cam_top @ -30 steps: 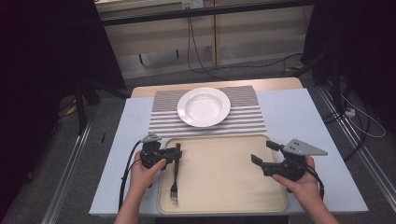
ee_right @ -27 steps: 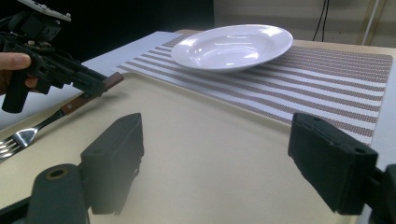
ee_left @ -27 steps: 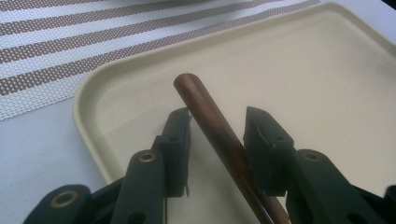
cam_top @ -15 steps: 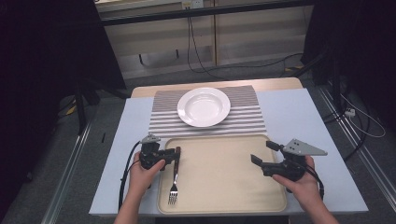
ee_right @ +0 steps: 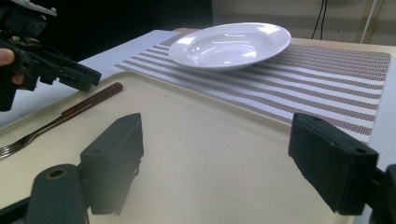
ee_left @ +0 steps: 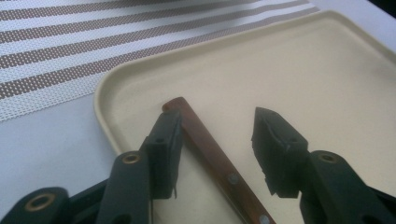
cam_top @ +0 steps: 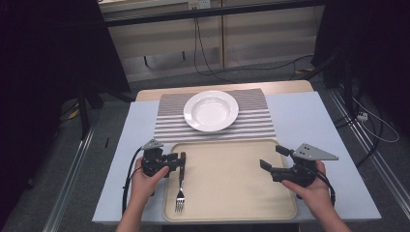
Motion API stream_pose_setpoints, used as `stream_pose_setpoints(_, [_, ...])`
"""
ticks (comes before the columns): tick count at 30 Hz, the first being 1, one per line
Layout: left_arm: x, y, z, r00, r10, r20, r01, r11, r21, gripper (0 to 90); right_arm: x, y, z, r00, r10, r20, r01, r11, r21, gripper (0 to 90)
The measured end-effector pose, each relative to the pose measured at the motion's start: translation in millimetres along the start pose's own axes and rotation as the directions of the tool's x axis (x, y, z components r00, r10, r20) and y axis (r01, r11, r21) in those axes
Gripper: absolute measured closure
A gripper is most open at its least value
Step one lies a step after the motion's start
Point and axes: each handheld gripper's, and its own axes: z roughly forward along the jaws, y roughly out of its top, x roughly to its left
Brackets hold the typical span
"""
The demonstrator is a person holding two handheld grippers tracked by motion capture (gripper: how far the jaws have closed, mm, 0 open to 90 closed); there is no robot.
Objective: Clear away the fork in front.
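Left gripper [cam_top: 182, 160] sits at the near left corner of the beige tray [cam_top: 232, 203], its jaws straddling the brown wooden handle of a fork [cam_top: 181, 186]. In the left gripper view the jaws have just been opening: one pad [ee_left: 164, 149] lies right against the side of the handle, the other stands clear of it with bare tray between, so the fork [ee_left: 219, 168] is between the jaws but not pinched. It lies flat on the tray floor near the left rim, handle toward the placemat and tines toward the person.

Counting things: one tray, with that single fork as its whole load; one white plate [cam_top: 211, 110], deep and with nothing on it, resting in the middle of one striped placemat [cam_top: 169, 126] just beyond the tray; one fork; two grippers, each in one hand.

Over the right side of the tray, the right gripper [cam_top: 274, 159] hangs in the person's right hand [cam_top: 312, 191], well apart from the fork. In the right gripper view its jaws stand wide with only the tray surface [ee_right: 201, 154] between them, gripping nothing, and they point across the tray toward the plate [ee_right: 231, 44] and the other gripper [ee_right: 88, 74].
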Motion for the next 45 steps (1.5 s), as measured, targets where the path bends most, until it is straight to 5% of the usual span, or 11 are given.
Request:
stream_pose_setpoints(18, [-0.5,4.4,-23.3,0.9989,-0.040,0.024,0.042,0.9940,-0.101,21.3,3.5,-4.9,-4.8,0.9999,-0.013,0.009,0.012,0.999,0.030,17.1])
stream_pose_setpoints(31, [-6.0,-2.1,-50.0,0.9997,0.007,0.025,-0.004,0.9887,-0.150,14.8,-1.6,-3.6,-28.6,0.9990,-0.027,0.036,0.025,0.999,0.035,15.9])
stream_pose_setpoints(45, [-0.3,-14.3,-66.2,0.9999,0.011,-0.005,-0.012,0.9869,-0.161,13.5,-7.5,-12.4,-40.0,0.9984,-0.034,0.045,0.032,0.999,0.040,14.7])
